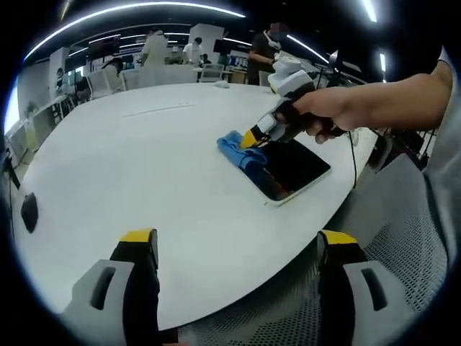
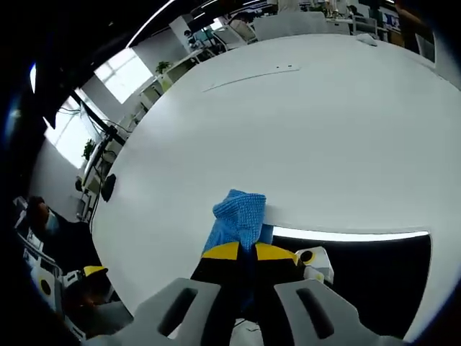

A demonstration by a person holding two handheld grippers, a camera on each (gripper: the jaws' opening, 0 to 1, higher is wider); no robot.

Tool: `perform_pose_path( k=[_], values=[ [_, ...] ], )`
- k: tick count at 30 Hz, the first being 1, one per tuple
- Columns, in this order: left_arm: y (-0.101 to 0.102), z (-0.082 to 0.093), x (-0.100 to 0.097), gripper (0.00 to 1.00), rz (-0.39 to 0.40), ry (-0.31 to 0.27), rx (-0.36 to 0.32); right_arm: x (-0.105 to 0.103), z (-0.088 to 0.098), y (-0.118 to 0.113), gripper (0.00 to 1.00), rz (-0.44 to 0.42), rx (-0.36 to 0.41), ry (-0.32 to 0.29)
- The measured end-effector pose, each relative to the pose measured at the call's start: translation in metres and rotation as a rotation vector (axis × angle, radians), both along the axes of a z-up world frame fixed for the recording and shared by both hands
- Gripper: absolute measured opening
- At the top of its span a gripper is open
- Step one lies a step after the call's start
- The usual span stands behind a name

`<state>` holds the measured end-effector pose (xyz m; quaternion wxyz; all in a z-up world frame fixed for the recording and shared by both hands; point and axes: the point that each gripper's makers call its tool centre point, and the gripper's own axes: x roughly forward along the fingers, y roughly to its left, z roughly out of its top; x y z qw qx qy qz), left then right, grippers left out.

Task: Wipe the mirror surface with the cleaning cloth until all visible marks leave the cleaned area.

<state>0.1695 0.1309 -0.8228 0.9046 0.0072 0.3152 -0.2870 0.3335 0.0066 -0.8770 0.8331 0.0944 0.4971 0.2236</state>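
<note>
Right gripper (image 2: 247,251) pinches cloth (image 2: 238,216) at mirror (image 2: 374,270) edge.

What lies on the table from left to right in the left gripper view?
Dark mouse-like object → blue cleaning cloth → right gripper pinching the cloth → dark mirror.

Left hand-held gripper (image 1: 238,252): yellow-tipped jaws wide apart over the white oval counter (image 1: 144,166) edge. Ahead and to its right: dark rectangular mirror (image 1: 292,169), flat; crumpled blue cleaning cloth (image 1: 241,150) at the mirror's far end, pinched by the right hand-held gripper (image 1: 252,138).
</note>
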Motion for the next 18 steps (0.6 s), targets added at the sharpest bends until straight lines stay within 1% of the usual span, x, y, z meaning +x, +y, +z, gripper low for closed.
perform_pose_path(
  k=[10,12,16,18],
  values=[
    [0.000,0.001,0.001,0.91,0.004,-0.004,0.001,-0.001,0.001,-0.002,0.00,0.019,-0.005,-0.006],
    [0.001,0.001,0.001,0.91,0.006,-0.005,0.000,0.001,-0.001,-0.004,0.00,0.019,-0.009,-0.007],
    [0.003,0.000,0.002,0.91,0.008,-0.008,-0.001,-0.003,0.003,-0.011,0.00,0.014,-0.013,-0.008],
    [0.003,0.000,0.002,0.91,0.010,-0.009,-0.001,0.000,0.001,-0.013,0.00,0.013,-0.015,-0.009]
  ],
)
